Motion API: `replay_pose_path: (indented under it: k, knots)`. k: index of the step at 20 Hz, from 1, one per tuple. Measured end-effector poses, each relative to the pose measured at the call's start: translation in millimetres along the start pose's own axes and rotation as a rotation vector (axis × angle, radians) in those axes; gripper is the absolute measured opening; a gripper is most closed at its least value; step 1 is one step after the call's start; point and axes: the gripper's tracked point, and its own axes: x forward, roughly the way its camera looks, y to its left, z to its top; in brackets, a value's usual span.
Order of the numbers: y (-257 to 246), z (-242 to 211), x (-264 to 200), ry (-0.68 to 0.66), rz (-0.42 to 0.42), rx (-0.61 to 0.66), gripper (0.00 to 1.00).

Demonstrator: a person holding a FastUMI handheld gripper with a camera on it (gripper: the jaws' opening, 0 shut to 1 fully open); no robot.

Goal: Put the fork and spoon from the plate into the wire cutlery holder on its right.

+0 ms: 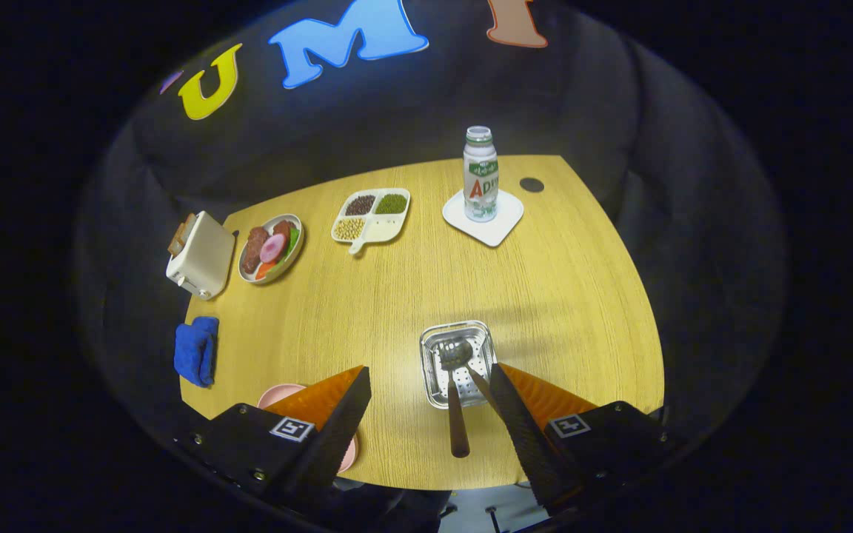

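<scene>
The metal cutlery holder point(437, 344) stands on the wooden table, just ahead of my fingers and far below them. A spoon point(455, 354) lies in it, bowl inside, its dark handle sticking out over the near rim between my fingers. A second, paler handle point(480, 383), seemingly the fork's, slants out of the holder beside my right fingertip, and its head is hard to make out. The pink plate point(281, 394) sits left of the holder, mostly hidden behind my left finger. My gripper point(430, 372) is open, holding nothing.
A toaster point(197, 255) and a blue cloth point(197, 352) sit along the table's left edge. Beyond are a plate of food point(271, 248), a divided dish of beans point(371, 215) and a bottle point(480, 174) on a white coaster point(500, 226).
</scene>
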Motion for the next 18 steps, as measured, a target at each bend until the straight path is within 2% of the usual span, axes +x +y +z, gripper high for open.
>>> replay_pose_path:
  k: [3, 6, 10, 13, 18]
  knots:
    - [9.0, 53.3, -34.1, -0.253, 0.000, -0.034, 0.99]
    - [16.6, 97.0, -87.8, -0.495, -0.021, -0.066, 0.99]
    - [24.4, 132.3, -148.7, -0.708, -0.048, -0.091, 0.99]
    - [31.5, 141.6, -179.4, -0.812, -0.041, -0.078, 0.99]
    - [35.3, 146.1, -200.5, -0.875, -0.043, -0.089, 0.98]
